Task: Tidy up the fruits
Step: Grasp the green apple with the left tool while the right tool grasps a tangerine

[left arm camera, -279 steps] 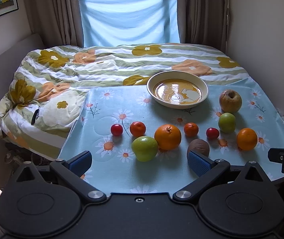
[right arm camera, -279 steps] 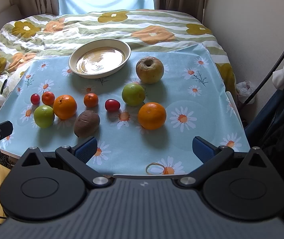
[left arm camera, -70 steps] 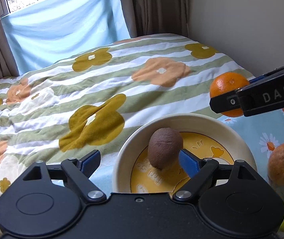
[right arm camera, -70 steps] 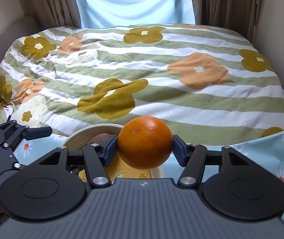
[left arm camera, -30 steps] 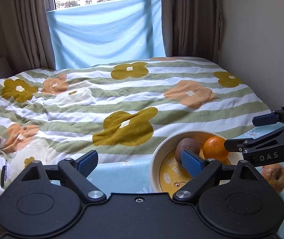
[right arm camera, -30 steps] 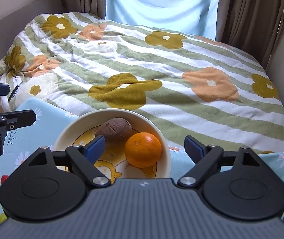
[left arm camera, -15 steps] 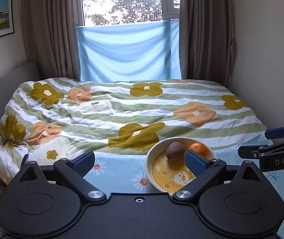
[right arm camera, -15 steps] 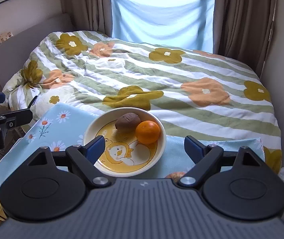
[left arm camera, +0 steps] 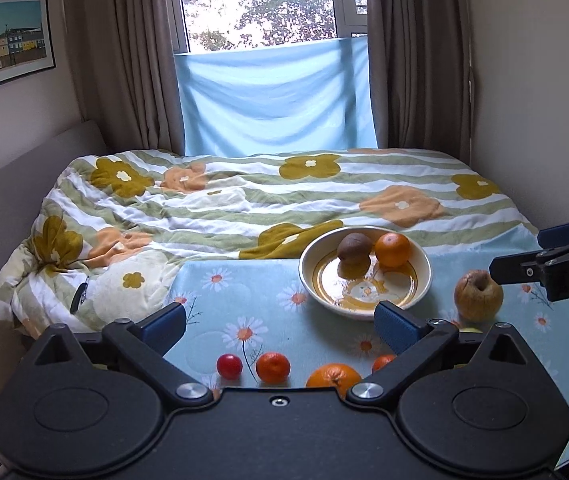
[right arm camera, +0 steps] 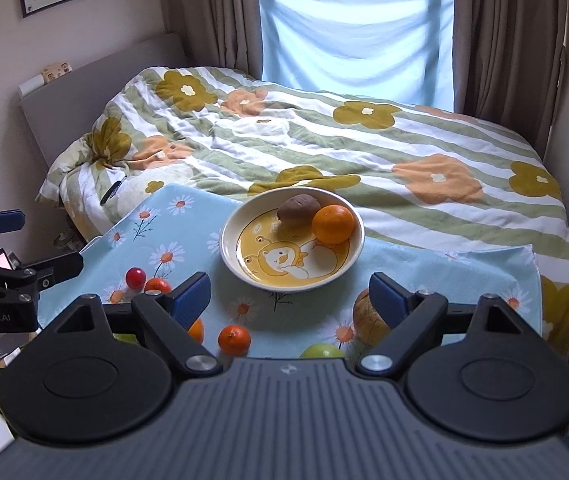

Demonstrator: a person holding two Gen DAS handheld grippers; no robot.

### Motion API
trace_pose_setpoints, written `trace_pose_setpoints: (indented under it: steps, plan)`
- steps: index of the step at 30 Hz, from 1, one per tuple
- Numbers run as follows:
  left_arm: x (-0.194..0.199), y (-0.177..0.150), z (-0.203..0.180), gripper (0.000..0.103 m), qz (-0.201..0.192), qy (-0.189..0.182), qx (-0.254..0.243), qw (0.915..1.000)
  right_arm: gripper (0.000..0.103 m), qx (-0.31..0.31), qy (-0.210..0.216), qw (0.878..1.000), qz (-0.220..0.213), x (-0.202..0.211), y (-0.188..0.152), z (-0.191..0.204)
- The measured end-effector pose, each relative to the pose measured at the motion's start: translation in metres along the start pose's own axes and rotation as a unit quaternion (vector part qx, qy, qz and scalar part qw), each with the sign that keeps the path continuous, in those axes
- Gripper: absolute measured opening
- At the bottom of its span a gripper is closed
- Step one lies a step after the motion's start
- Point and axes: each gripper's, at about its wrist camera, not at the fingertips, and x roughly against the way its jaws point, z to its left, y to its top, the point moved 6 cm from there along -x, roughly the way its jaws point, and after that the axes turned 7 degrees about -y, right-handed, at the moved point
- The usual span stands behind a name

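A cream bowl (left arm camera: 364, 304) (right arm camera: 244, 272) stands at the far edge of the blue daisy cloth and holds a brown fruit (left arm camera: 354, 246) (right arm camera: 298, 210) and an orange (left arm camera: 392, 249) (right arm camera: 333, 224). My left gripper (left arm camera: 280, 326) is open and empty, raised above the near fruits. My right gripper (right arm camera: 290, 294) is open and empty, just short of the bowl. On the cloth lie a red tomato (left arm camera: 229, 366) (right arm camera: 135, 278), small tangerines (left arm camera: 272, 367) (right arm camera: 234, 340), a big orange (left arm camera: 332, 376), a yellow-brown apple (left arm camera: 478, 296) (right arm camera: 368, 316) and a green apple (right arm camera: 322, 351).
The cloth (left arm camera: 244, 312) covers a board at the foot of a bed with a flowered quilt (left arm camera: 244, 200). A wall runs close on the right. A small dark object (left arm camera: 80, 298) lies on the quilt at the left. The right gripper's fingers (left arm camera: 524, 268) show in the left wrist view.
Both grippers have pulled back and up from the bowl, open and empty. The orange stays in the bowl beside the brown fruit. More of the cloth and loose fruits show now.
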Motion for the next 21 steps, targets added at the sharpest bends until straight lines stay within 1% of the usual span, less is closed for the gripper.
trace_pose_setpoints:
  steps: [3,5,7,11,14,19,21]
  plan:
    - [-0.006,-0.015,0.005,0.102,0.011,-0.013,-0.016,0.9997,0.101,0.008,0.009,1.0,0.002,-0.004,-0.012,0.006]
    - [-0.013,-0.025,0.007,0.102,0.018,-0.029,-0.03,0.999,0.101,0.014,0.013,1.0,0.005,-0.009,-0.02,0.011]
    - [-0.021,-0.036,0.01,0.102,0.029,-0.045,-0.044,0.9976,0.101,0.017,0.014,1.0,0.012,-0.017,-0.029,0.015]
    - [-0.038,-0.056,0.014,0.102,0.048,-0.06,-0.082,0.9937,0.1,0.027,0.009,0.999,0.021,-0.035,-0.043,0.021]
    - [-0.049,-0.069,0.017,0.102,0.06,-0.08,-0.106,0.9893,0.098,0.043,0.006,0.999,0.029,-0.051,-0.052,0.03]
    - [-0.074,-0.087,0.019,0.102,0.087,-0.115,-0.157,0.9772,0.098,0.071,0.006,0.997,0.04,-0.075,-0.064,0.04]
    - [-0.083,-0.092,0.02,0.101,0.095,-0.126,-0.168,0.9731,0.098,0.08,0.008,0.996,0.046,-0.084,-0.067,0.042]
